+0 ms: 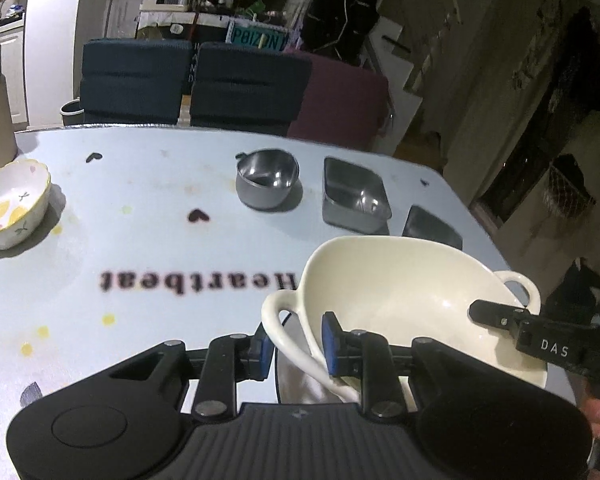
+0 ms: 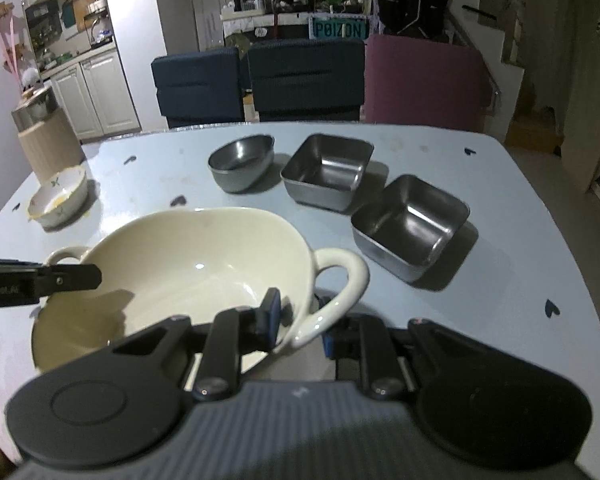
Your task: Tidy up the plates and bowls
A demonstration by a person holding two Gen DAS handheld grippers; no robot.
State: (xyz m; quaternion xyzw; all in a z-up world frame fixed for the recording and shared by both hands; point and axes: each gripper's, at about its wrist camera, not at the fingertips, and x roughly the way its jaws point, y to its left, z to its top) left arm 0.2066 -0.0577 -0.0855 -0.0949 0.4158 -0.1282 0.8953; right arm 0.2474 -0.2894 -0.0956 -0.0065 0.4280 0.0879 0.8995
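Table: pale blue top (image 2: 500,208) with small dark hearts and the word "Heartbeat" (image 1: 198,280) printed on it.
Far edge: two dark blue chairs (image 2: 198,84) stood side by side, a maroon chair (image 2: 424,80) beside them.
Left: white kitchen cabinets (image 2: 96,92).
Behind: cluttered shelves (image 2: 256,4), a "POIZON" sign (image 2: 338,30).
Light: dim.

Each hand-held gripper, left (image 1: 296,350) and right (image 2: 298,326), seemingly clamped, level.

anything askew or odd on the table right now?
Yes. The cream two-handled bowl is tilted, gripped at both handles by the left gripper and right gripper. The round steel bowl leans to one side. The floral bowl and both square steel dishes sit level. Nothing spilled.
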